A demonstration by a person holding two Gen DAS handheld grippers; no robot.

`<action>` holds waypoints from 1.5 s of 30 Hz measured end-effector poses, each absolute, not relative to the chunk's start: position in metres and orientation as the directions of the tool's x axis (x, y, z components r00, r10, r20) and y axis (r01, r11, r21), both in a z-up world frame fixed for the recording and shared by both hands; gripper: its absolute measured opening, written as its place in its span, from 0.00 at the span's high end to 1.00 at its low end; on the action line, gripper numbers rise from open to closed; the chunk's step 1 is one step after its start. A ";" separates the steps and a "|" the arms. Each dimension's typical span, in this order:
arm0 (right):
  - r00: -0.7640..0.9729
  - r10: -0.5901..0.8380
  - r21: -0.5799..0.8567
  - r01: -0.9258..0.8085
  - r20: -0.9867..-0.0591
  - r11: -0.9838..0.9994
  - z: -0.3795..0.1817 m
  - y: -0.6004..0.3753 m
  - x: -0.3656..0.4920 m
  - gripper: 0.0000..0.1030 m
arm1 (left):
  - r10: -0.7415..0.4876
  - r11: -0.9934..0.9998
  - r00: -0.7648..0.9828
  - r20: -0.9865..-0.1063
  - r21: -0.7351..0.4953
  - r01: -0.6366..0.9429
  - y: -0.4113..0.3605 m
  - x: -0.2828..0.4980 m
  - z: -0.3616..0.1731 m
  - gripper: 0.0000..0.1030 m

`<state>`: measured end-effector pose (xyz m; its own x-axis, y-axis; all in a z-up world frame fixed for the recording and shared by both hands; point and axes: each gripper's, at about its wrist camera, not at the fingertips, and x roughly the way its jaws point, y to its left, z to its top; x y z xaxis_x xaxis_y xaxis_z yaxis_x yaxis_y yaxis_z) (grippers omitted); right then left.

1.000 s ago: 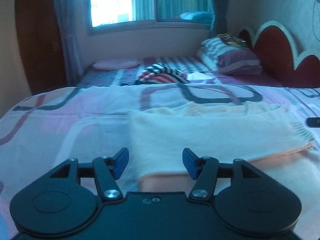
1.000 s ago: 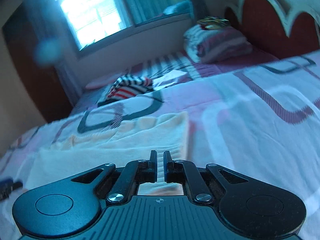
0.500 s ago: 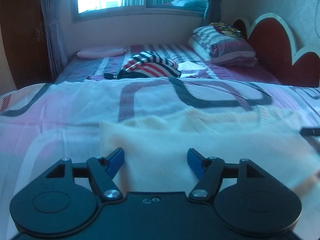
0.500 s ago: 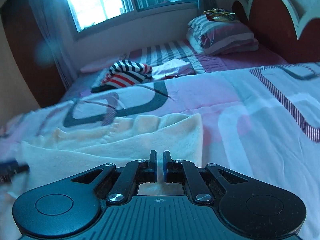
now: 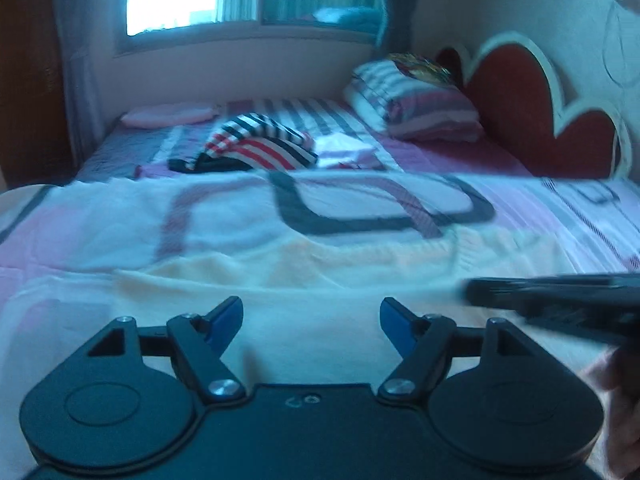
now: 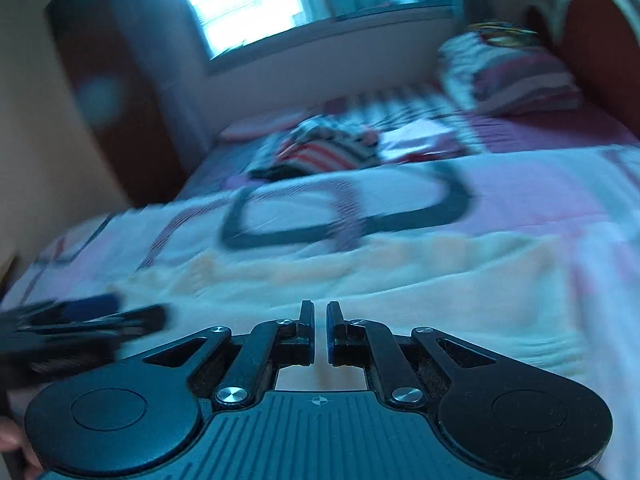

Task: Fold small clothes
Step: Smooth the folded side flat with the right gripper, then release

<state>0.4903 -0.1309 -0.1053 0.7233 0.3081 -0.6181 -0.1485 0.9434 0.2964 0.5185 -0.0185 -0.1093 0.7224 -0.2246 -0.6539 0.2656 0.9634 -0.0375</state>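
A cream knitted garment (image 5: 320,280) lies flat across the patterned bedspread (image 5: 360,204), folded into a wide band. My left gripper (image 5: 311,310) hovers low over its near edge, open, with only cloth showing behind the blue pads and nothing gripped. My right gripper (image 6: 320,308) is shut, and I see nothing between its pads; it hangs just above the same cream garment (image 6: 400,280). The two grippers are close side by side: the right gripper (image 5: 560,296) enters the left wrist view from the right, blurred, and the left gripper (image 6: 80,316) shows at the left edge of the right wrist view.
A striped red, white and dark garment (image 5: 260,148) and a pale folded piece (image 5: 344,150) lie farther back on the bed. Stacked pillows (image 5: 416,104) rest against the red headboard (image 5: 540,120). A hand (image 5: 624,400) shows at the lower right. A dark wardrobe (image 6: 112,100) stands at the left.
The left jaws have spread wider. Both grippers have slid toward each other over the cream garment, so each now appears in the other's view. Both views are blurred by motion.
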 end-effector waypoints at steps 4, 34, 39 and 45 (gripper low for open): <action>0.724 0.294 0.230 -0.189 -0.624 0.955 -0.117 -0.128 0.484 0.95 | -0.194 0.966 0.725 -0.661 0.001 0.259 -0.008 0.517 -0.124 0.30; 0.736 0.109 0.185 0.022 -0.668 0.982 -0.110 -0.213 0.405 0.95 | -0.124 0.980 0.733 -0.668 0.033 0.195 0.017 0.452 -0.120 0.26; 0.741 0.045 0.111 0.040 -0.670 0.993 -0.101 -0.211 0.404 0.95 | -0.099 0.986 0.725 -0.682 0.033 0.166 0.015 0.452 -0.121 0.25; 0.755 0.045 0.084 0.012 -0.654 0.996 -0.099 -0.215 0.398 0.95 | -0.079 0.985 0.723 -0.686 0.057 0.162 0.023 0.451 -0.119 0.25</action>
<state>0.3977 -0.2145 -0.0994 0.7548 0.0455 -0.6544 0.0124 0.9964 0.0836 0.4508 0.0225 -0.1186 0.7233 -0.0793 -0.6860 0.1625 0.9850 0.0575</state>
